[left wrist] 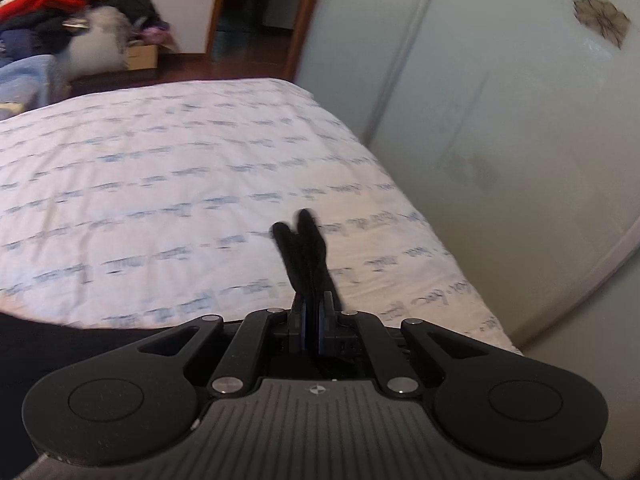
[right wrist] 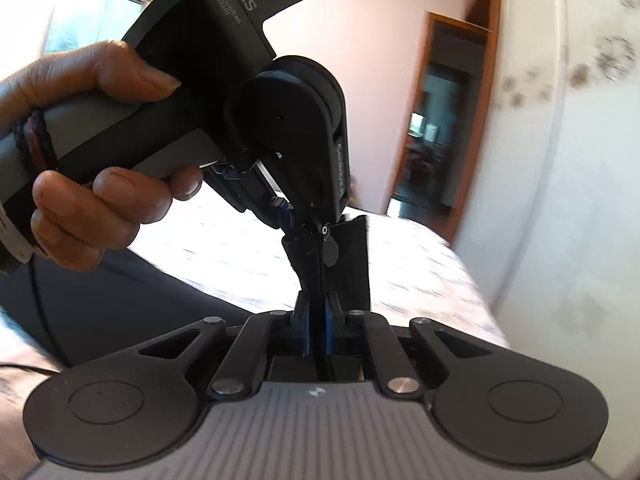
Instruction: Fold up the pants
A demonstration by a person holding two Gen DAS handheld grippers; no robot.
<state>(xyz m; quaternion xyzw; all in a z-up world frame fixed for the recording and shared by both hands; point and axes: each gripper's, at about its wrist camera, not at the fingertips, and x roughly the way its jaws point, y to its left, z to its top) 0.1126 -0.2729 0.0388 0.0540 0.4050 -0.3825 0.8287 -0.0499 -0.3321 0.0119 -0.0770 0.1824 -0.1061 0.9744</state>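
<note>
The pants are black. In the left wrist view my left gripper (left wrist: 311,312) is shut on a bunched edge of the pants (left wrist: 304,248) that sticks up between the fingers, above the bed. More black fabric (left wrist: 48,344) lies at the lower left. In the right wrist view my right gripper (right wrist: 318,320) is shut on a black flap of the pants (right wrist: 352,264). The left gripper (right wrist: 308,240), held by a hand (right wrist: 92,184), hangs just ahead of it, gripping the same fabric close by. Dark pants fabric (right wrist: 120,300) drapes down to the left.
A bed with a white, blue-printed cover (left wrist: 160,200) spreads below. A pale wardrobe (left wrist: 500,120) stands along its right side. A pile of clothes (left wrist: 48,12) and an open doorway (left wrist: 256,8) lie beyond the bed's far end.
</note>
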